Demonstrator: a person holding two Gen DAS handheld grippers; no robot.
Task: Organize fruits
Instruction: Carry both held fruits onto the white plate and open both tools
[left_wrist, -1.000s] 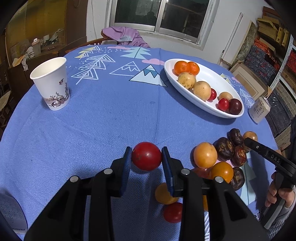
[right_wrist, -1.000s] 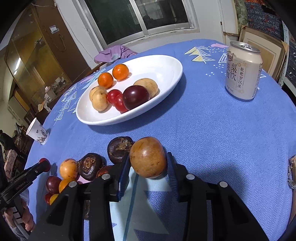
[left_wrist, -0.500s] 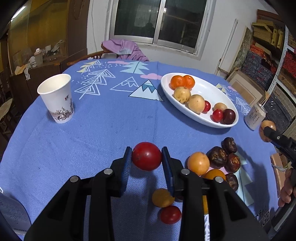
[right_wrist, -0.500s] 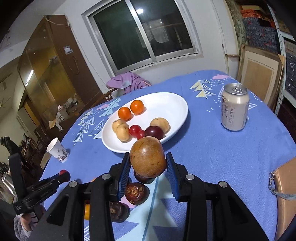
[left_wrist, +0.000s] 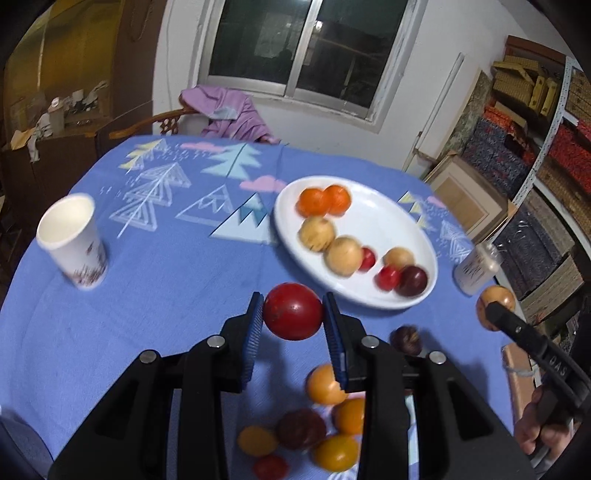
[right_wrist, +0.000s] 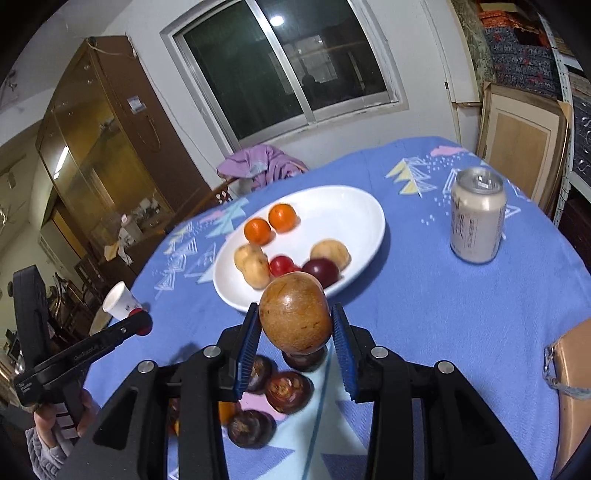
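My left gripper (left_wrist: 293, 314) is clamped on a red tomato (left_wrist: 293, 311), both blue pads pressed against its sides, held in the air above the blue tablecloth (left_wrist: 166, 280). My right gripper (right_wrist: 295, 328) is clamped in the same way on a brown round fruit (right_wrist: 295, 317), also lifted clear of the cloth.

The white oval plate (right_wrist: 347, 210) sits beyond both grippers, toward the far side of the table. I see in it two oranges (right_wrist: 269, 223), two pale yellow fruits (right_wrist: 253, 264), small red tomatoes (right_wrist: 281, 265), a dark plum (right_wrist: 322, 271) and another pale fruit (right_wrist: 330, 251).

Near me, on the cloth below the grippers, lies a loose pile: dark wrinkled fruits (right_wrist: 288, 391) in the right wrist view, orange and yellow ones (left_wrist: 325, 384) in the left wrist view, which is blurred.

A paper cup (left_wrist: 72, 245) stands at the left, a drink can (right_wrist: 476, 218) at the right, both upright and well apart from the plate.
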